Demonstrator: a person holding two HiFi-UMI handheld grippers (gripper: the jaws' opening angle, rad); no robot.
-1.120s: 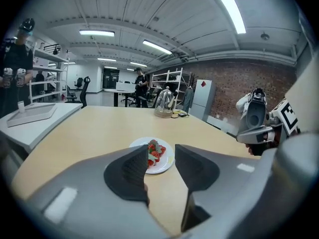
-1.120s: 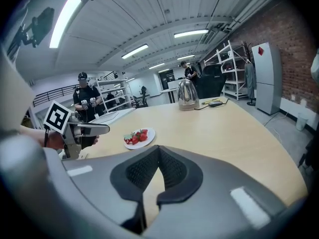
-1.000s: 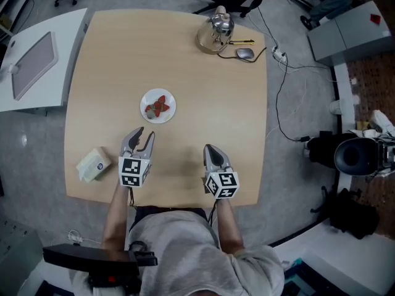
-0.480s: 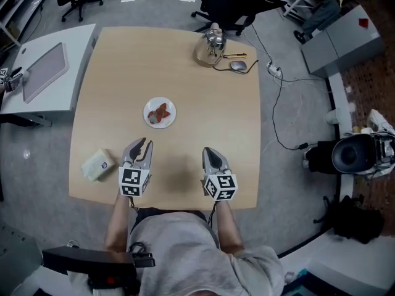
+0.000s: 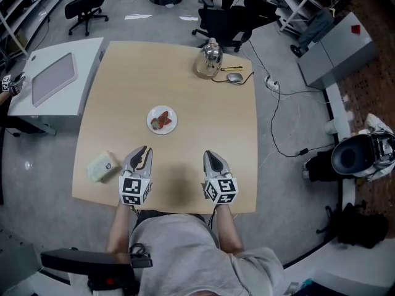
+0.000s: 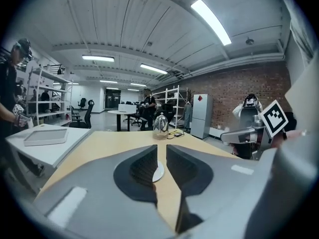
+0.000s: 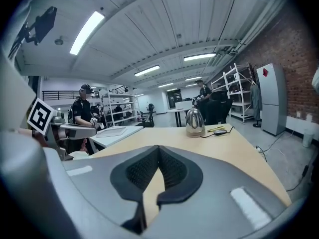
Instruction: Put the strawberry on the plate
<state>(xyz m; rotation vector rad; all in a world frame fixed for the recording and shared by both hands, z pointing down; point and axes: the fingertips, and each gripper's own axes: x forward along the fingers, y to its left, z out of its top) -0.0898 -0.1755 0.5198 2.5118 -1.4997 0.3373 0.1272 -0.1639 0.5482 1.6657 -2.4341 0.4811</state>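
Strawberry point(image 5: 164, 118) lies red on small white plate point(image 5: 171, 127), left-centre of the tan table point(image 5: 203, 116). It is clear of both tools.

L gripper point(image 5: 142, 150) sits near the plate, on the table's near side, and points at it. Its jaws are closing, with a narrow slit left and nothing betw. them; plate edge shows through the gap in left gripper view.

R gripper point(image 5: 208, 155) is well to the right, jaw tips together, empty.

Each tool carries a cube w/ black-and-white square markers: L cube point(image 5: 134, 190), R cube point(image 5: 220, 190). These are patterns only, no lettering.

Pale pack point(image 5: 101, 166) sits at the left table edge beside L gripper; its print is too small to read.

Metal kettle point(image 5: 208, 59) and mouse point(image 5: 234, 78) are at the far edge.
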